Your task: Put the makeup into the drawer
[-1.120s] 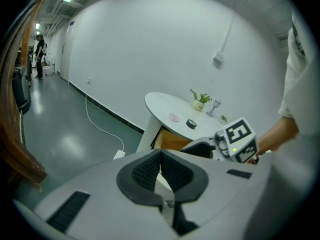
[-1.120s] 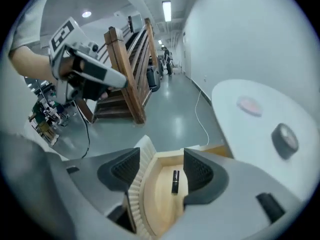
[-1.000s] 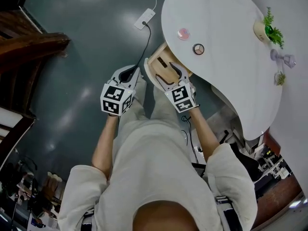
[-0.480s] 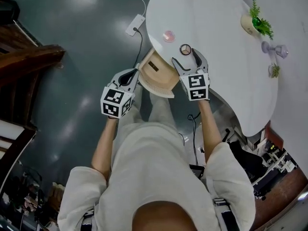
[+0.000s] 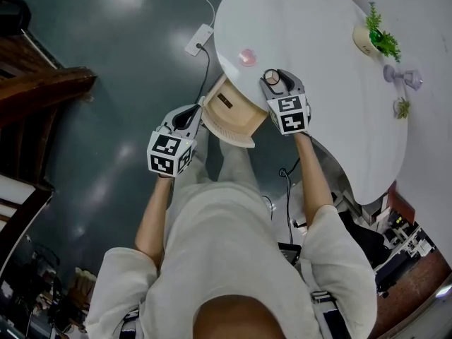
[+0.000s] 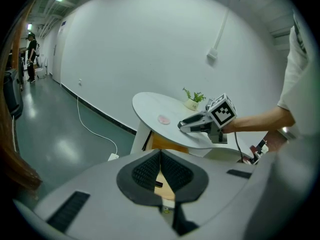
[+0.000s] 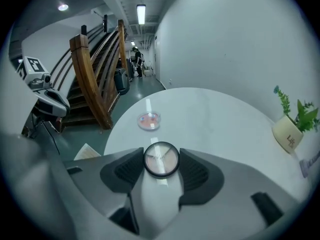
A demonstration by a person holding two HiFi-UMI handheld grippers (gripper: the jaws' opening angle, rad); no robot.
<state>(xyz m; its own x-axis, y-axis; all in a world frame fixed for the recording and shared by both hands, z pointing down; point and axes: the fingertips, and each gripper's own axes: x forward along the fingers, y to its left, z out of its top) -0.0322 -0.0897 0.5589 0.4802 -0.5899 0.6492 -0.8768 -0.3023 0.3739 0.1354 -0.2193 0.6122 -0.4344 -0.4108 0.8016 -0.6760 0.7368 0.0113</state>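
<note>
Right tool (image 5: 276,81): jaws just closing, clamped on round compact (image 7: 161,159) on white counter (image 7: 215,119)
Left tool (image 6: 160,155): jaws together, at edge of open drawer (image 5: 236,116)

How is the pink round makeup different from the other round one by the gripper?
The pink compact is pink all over; the dark-rimmed compact has a black ring around a pale middle. The pink compact lies free, while the dark-rimmed compact sits between the jaws of the right gripper, which have just been closing on it. Both are round, flat and on the white table.
</note>
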